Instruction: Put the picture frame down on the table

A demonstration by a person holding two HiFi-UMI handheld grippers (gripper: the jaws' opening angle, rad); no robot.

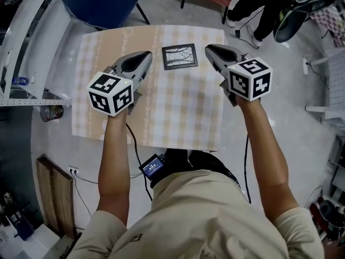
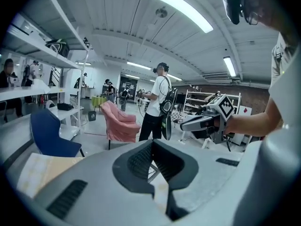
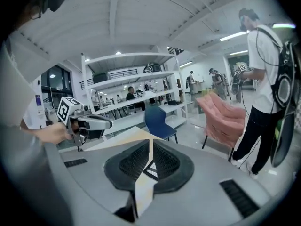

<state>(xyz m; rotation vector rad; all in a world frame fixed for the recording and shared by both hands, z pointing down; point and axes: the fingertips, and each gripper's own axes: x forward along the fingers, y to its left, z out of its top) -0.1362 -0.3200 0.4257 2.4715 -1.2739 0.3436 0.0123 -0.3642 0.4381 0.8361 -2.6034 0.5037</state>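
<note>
At far-centre of the table with beige-and-white checked cloth [image 1: 183, 117]: small rectangular picture frame with dark border and pale line-drawing print [image 1: 179, 56], flat, face up, roughly square to the table edges, set back from the far edge. Looks like placement done; remaining step, by my read, is a clean retreat.

Left grey two-jaw gripper with marker cube [image 1: 146, 54]: jaws pressed together, nothing between them, tip just left of the frame and apart from it.

Right grey two-jaw gripper with marker cube [image 1: 208, 48]: jaws together as well, empty, with only a thin sliver of cloth visible past them, tip just right of the frame and apart from it.

Both seem raised off the cloth, pointing somewhat downward, flanking the frame.

To finish well:
- Pull both grippers up and back toward the body, never across the frame; avoid clipping a corner with a tip.
- Keep jaws closed on the way out, to avoid snagging the border with a pad.
- Move both sides evenly; no inward sweep.
- Mind the cloth: no dragging a tip on it, or risk shifting the frame along.
- Check from above for all four corners down flat, no edge propped.
- Leave as is if flat; no re-grip needed.

Risk low, but probably a light, easy-sliding frame on cloth; hands off.
</note>
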